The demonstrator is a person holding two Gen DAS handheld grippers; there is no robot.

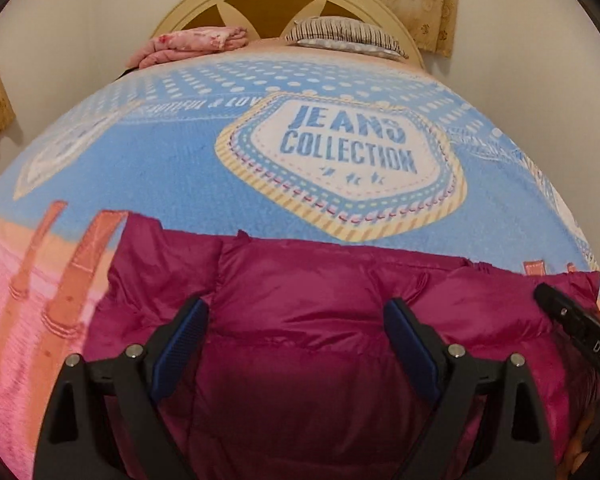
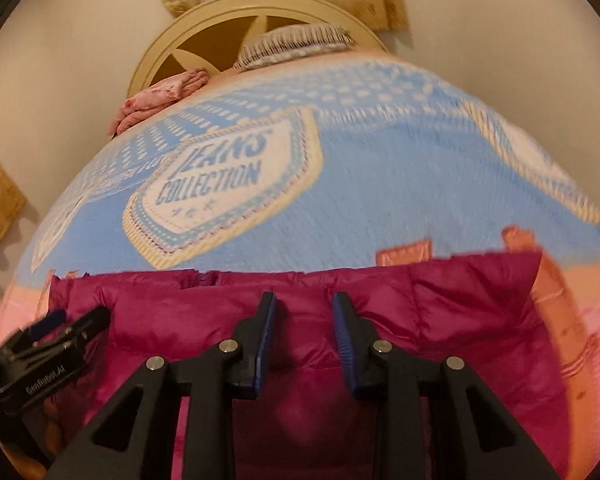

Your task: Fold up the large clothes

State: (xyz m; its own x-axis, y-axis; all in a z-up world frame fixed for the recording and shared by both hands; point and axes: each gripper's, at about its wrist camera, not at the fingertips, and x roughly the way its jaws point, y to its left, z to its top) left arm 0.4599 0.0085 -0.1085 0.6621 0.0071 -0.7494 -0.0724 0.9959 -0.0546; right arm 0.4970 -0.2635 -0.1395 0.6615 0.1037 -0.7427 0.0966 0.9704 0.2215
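1. One magenta puffer jacket [image 1: 320, 320] lies on the bed's blue blanket [image 1: 172, 160] — long axis crosswise, directly below both tools.
2. Left gripper [image 1: 296, 348] gapes wide, grasping nothing.
3. Right gripper [image 2: 304, 340] stands narrowly parted, empty — neither is clearly nearer.
4. Count: one jacket, two grippers, one pillow [image 1: 340, 32].

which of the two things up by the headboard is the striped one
The striped pillow, on the right against the headboard; the folded pink floral cloth lies left of it.
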